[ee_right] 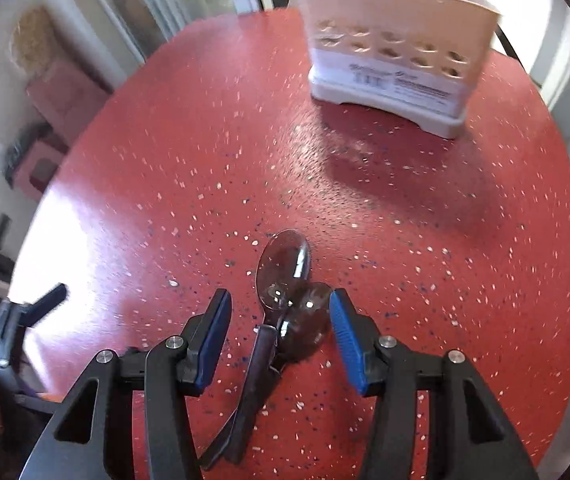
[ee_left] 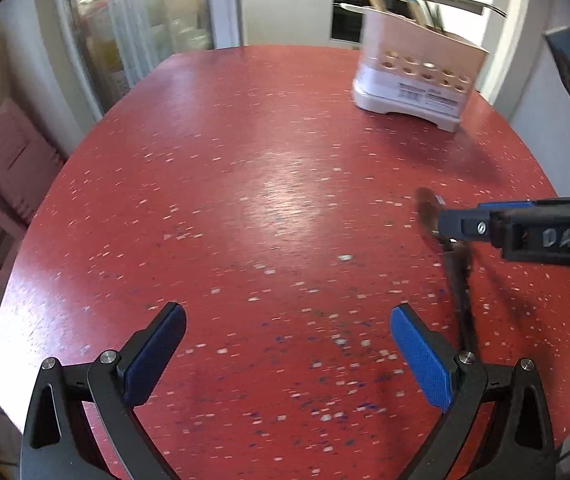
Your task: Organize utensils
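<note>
Spoons (ee_right: 285, 276), glossy oval bowls, overlapping

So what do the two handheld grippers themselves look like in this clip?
Both match: the left gripper and right gripper have black angular linkage arms with silver pivot screws and blue ribbed pads. The right one's black body bears handwritten "DAS".

Spoons (ee_right: 285, 280): two, shiny metal, overlapping, flat on red desk (ee_right: 405, 220).
Holder (ee_right: 393, 48): white, perforated, upright, utensils inside.

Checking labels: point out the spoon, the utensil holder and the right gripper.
spoon (ee_right: 283, 266), right wrist view, on its bowl
utensil holder (ee_right: 389, 68), right wrist view, front wall
right gripper (ee_right: 281, 320), right wrist view, between fingertips
</note>
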